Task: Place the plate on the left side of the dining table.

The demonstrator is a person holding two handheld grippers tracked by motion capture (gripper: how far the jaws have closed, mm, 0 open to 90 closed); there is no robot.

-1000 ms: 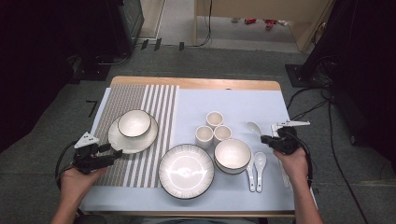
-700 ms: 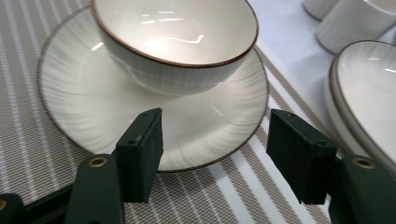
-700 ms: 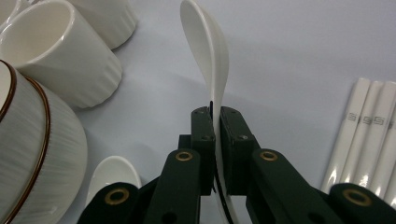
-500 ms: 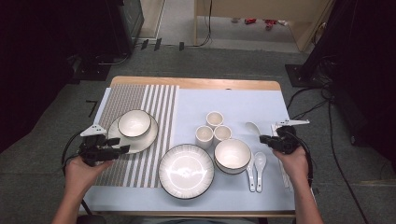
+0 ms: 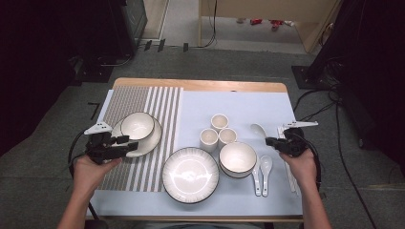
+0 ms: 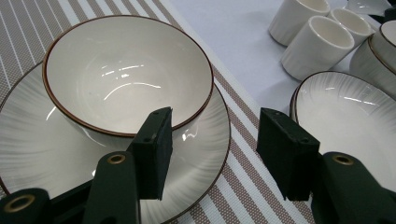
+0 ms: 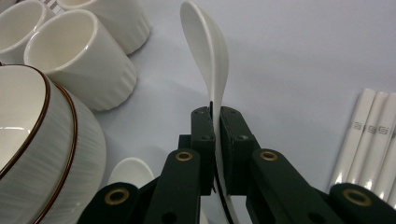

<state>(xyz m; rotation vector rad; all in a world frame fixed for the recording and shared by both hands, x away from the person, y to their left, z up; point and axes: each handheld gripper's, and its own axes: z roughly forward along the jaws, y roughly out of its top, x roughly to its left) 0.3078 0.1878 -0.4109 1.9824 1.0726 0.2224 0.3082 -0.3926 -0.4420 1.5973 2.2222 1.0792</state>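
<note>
**Mia:** What is the right gripper holding?

**Ben:** A white spoon. It is smooth and shiny. Its fingers are squeezed tight on the thin handle. The spoon stands on its edge. Its long side runs straight away from the gripper, and the round scoop end is the far end.

**Mia:** Where is that on the desk?

**Ben:** On the right side, over the pale blue cloth. The scoop points toward the three little cups. Those cups are white with tiny ridges down the sides. Just beside the gripper are flat white chopsticks with a grey pattern.

**Mia:** And the left gripper?

**Ben:** Its fingers are apart, and they have just been closing a bit. The near edge of a round plate sits in the gap, but the pads do not press on it. The plate is shiny white, has fine lines and a brown rim.

**Mia:** What is on it?

**Ben:** A smooth white bowl, also with a brown rim. The plate lies on a woven striped mat.
</note>
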